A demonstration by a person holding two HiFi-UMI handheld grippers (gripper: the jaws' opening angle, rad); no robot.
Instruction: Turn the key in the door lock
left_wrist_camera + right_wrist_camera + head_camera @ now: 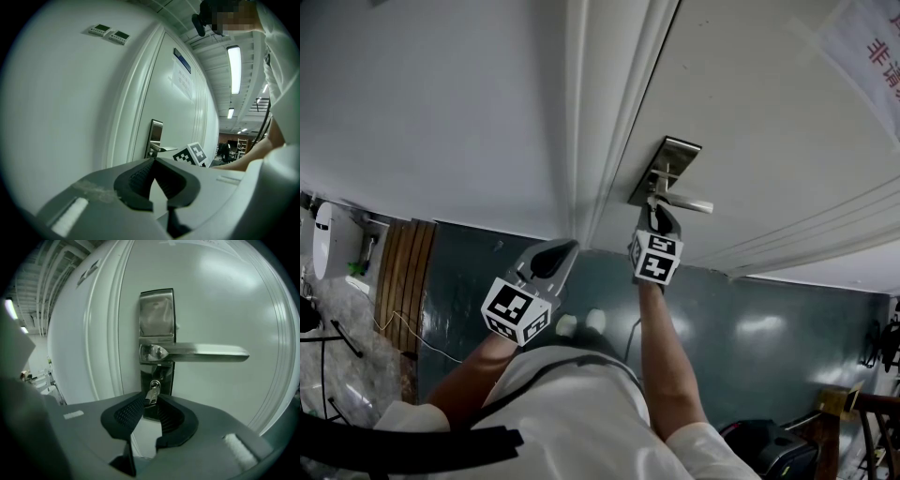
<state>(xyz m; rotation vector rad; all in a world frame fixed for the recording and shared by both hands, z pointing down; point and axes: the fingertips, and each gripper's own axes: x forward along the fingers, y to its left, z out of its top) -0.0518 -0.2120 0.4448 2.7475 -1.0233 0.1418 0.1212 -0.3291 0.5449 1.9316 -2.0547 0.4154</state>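
The white door (225, 305) carries a steel lock plate (157, 315) with a level lever handle (201, 352). Below the lever a small silver key (151, 393) sticks out of the keyhole, its head tilted. My right gripper (151, 401) points at the lock, and the key's head sits between its two tips with a dark pad against each side. From the head view, the right gripper (658, 217) is up against the lock plate (666, 169). My left gripper (565, 247) hangs beside the door frame, shut and holding nothing. It also shows in its own view (153, 161).
The door frame's mouldings (591, 122) run between the two grippers, with plain wall (431, 103) to the left. A paper notice (872, 47) is stuck on the door. Two small wall panels (108, 32) sit high on the wall. Chairs and clutter stand on the dark floor (750, 337).
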